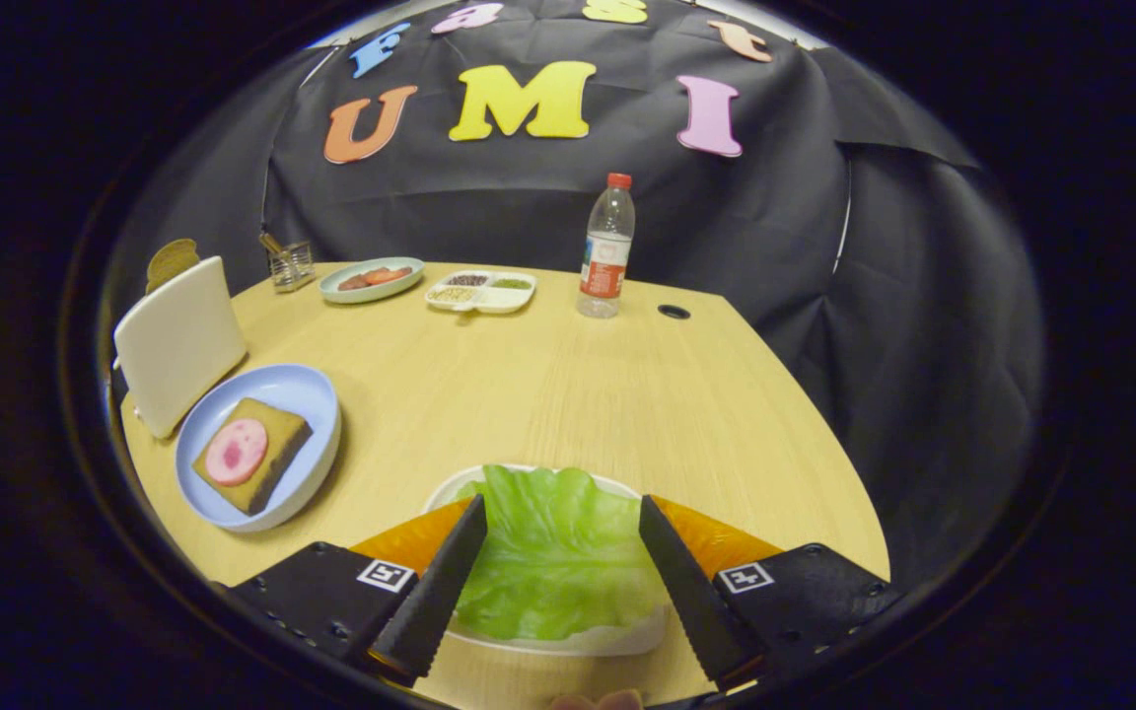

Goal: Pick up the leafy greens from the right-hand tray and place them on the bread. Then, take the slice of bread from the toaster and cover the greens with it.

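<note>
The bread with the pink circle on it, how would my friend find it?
Start at the white toaster on the wooden table. Right beside it sits a light blue plate, off to one side of the open fingers. The bread lies there, the sole square brown slice, topped with a pink round.

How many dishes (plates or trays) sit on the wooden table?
4: a white tray under the green lettuce leaf between the open gripper fingers; a blue plate by the white toaster; a green plate and white divided tray beyond.
</note>
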The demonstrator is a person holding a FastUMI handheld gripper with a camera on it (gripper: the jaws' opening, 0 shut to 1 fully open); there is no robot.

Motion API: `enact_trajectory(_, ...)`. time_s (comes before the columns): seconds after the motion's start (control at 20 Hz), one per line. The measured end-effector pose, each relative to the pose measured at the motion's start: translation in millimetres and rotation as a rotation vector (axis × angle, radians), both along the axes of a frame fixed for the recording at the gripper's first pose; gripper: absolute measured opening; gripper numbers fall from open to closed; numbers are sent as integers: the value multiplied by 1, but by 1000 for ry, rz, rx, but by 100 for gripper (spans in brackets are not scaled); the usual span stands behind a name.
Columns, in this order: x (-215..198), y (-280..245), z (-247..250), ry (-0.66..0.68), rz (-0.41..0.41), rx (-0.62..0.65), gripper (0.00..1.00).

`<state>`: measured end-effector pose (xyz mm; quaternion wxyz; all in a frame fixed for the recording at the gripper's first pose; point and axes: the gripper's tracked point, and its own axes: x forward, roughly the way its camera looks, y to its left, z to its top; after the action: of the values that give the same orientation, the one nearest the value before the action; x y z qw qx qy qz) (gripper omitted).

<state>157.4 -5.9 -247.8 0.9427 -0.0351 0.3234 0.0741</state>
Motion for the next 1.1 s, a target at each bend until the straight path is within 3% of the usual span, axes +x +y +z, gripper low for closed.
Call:
enact_trajectory(0.4, -1, 4, -19, 48, 40, -18, 96)
enact_trajectory(0.5, -4, 17, -21, 55, 75, 46, 83)
enact_trajectory(0.55, -7, 19, -23, 62, 80, 62, 61)
enact_trajectory(0.65, -6, 23, -18, 52, 105, 67, 46)
enact_trajectory(0.8, -8, 24, -20, 48, 88, 62, 4)
enact_trajectory(1.1, -4, 20, -8, 2, 57, 115, 0)
